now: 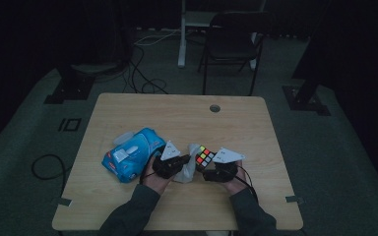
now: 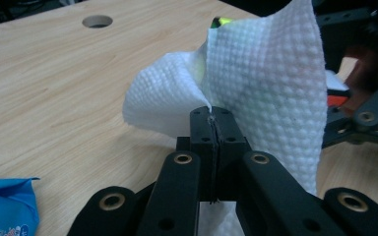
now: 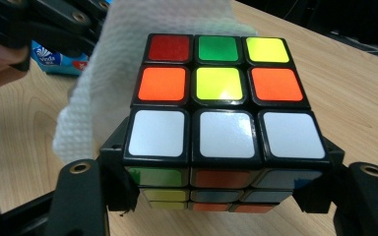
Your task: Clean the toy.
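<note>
High view shows one wooden worktop (image 1: 177, 118) carrying one blue tissue pack (image 1: 130, 153), one white paper tissue (image 1: 187, 169) and one puzzle cube (image 1: 204, 157), with two grippers held by a person at the near edge. The tissue pack lies toward the left edge; the cube and the tissue sit near the middle of the near half, the tissue just left of the cube and against it.

The left gripper (image 2: 211, 129) has its jaws pressed fully together, pinching a fold of the tissue (image 2: 256, 83) between the pads, the sheet standing up above them in front of the cube.

The right gripper (image 3: 221, 196) has its jaws closed on the cube (image 3: 216, 98), one pad on each side face, the top face showing three white squares along the nearer row
</note>
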`<state>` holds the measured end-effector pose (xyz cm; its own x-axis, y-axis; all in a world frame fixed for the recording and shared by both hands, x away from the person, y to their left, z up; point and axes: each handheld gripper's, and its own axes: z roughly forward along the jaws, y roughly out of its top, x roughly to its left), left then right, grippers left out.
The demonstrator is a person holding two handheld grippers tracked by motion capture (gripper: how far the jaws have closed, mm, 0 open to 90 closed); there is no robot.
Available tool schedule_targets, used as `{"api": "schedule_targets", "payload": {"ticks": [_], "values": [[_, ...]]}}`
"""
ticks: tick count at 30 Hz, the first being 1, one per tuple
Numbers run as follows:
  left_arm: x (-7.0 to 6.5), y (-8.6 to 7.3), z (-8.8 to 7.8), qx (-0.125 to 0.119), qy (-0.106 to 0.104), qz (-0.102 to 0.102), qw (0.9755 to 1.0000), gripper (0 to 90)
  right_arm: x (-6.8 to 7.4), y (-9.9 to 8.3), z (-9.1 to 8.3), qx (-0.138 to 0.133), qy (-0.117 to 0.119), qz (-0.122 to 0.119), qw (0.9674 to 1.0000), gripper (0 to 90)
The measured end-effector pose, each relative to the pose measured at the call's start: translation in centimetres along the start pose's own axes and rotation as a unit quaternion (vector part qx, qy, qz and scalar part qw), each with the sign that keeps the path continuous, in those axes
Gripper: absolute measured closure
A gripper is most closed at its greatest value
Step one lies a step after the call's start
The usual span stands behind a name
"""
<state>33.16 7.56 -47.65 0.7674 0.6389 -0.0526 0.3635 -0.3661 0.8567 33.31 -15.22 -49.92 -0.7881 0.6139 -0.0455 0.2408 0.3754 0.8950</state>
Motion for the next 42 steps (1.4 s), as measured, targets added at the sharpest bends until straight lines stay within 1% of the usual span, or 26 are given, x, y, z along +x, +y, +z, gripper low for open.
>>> {"api": "schedule_targets", "payload": {"ticks": [5,9,13,16,17,19,23,24,29,33,35,39,42], "values": [[0.1,0.5,-0.2,-0.014,-0.001,-0.005,0.9999,89.6,0.1,0.0,0.1,0.004,0.005,-0.001,1.0000,34.5],[0.4,0.8,0.0,-0.018,-0.002,-0.006,0.9998,89.6,0.4,0.0,0.3,0.004,0.011,-0.007,0.9999,34.5],[0.6,0.5,0.4,-0.012,-0.001,-0.008,0.9999,89.6,0.6,0.2,0.0,-0.004,0.014,-0.008,0.9999,34.5],[0.8,0.1,0.8,-0.003,0.000,-0.011,0.9999,89.7,0.6,0.4,-0.1,-0.006,0.014,-0.007,0.9999,34.5],[0.8,-0.1,1.0,0.001,0.000,-0.013,0.9999,89.7,0.5,0.4,-0.2,-0.007,0.014,-0.007,0.9999,34.5],[0.9,-0.3,1.1,0.002,-0.004,-0.015,0.9999,89.7,0.4,0.4,-0.3,-0.007,0.012,-0.007,0.9999,34.5],[0.9,-0.3,1.2,0.005,-0.005,-0.009,0.9999,89.6,0.4,0.3,-0.2,-0.005,0.011,-0.007,0.9999,34.5],[0.9,-0.3,1.2,0.008,-0.002,-0.009,0.9999,89.7,0.4,0.3,-0.2,-0.004,0.010,-0.008,0.9999,34.5],[0.9,-0.6,1.4,0.015,0.003,-0.005,0.9999,89.6,0.3,0.5,-0.5,-0.011,0.009,-0.005,0.9999,34.5],[0.8,-0.7,1.5,0.017,-0.001,-0.006,0.9998,89.6,0.2,0.5,-0.7,-0.016,0.004,-0.002,0.9999,34.5],[0.8,-0.8,1.6,0.018,-0.001,-0.010,0.9998,89.6,0.0,0.6,-0.8,-0.018,0.005,0.003,0.9998,34.5],[0.9,-1.1,1.8,0.017,-0.002,-0.017,0.9997,89.7,0.0,0.7,-0.8,-0.021,0.001,0.005,0.9998,34.5],[0.9,-1.3,1.9,0.016,-0.011,-0.024,0.9995,89.6,-0.1,0.9,-0.9,-0.028,0.001,0.012,0.9995,34.5]]}}
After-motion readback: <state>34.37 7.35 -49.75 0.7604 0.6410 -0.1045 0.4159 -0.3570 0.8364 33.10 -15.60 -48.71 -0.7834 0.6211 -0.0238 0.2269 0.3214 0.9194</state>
